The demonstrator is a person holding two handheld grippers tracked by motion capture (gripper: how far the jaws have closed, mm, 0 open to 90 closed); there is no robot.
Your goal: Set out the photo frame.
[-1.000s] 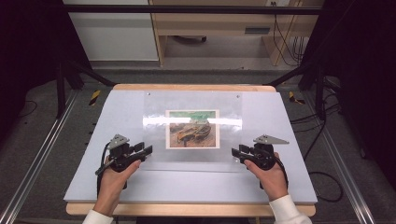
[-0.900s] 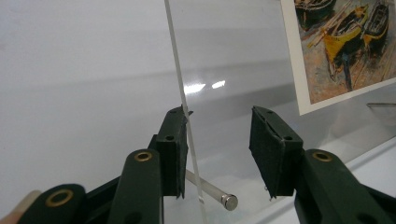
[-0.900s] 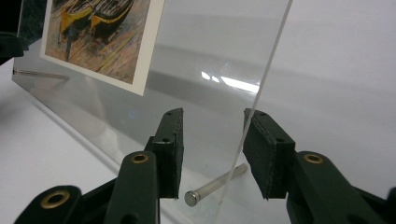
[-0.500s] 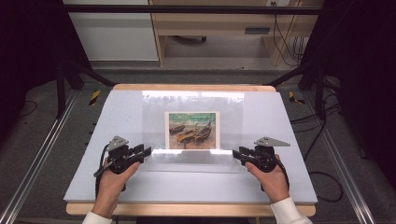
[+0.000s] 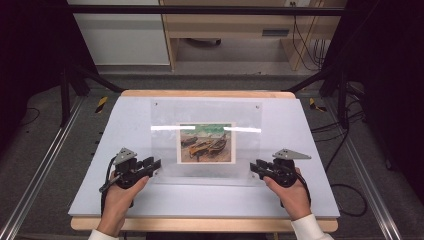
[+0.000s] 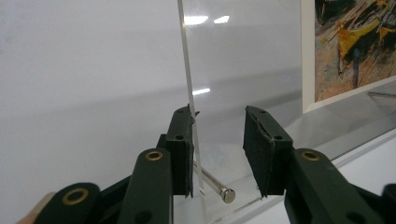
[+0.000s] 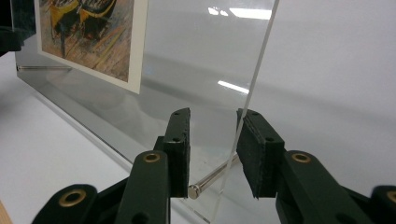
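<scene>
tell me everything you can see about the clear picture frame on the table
The picture frame is a clear acrylic sheet holding a white-bordered print of boats. It stands tilted on the white table, with small metal pins near its lower corners and light glare across it. The left gripper and right gripper straddle its side edges; their jaws have just been closing, one left pad against the edge, neither clamped.
</scene>
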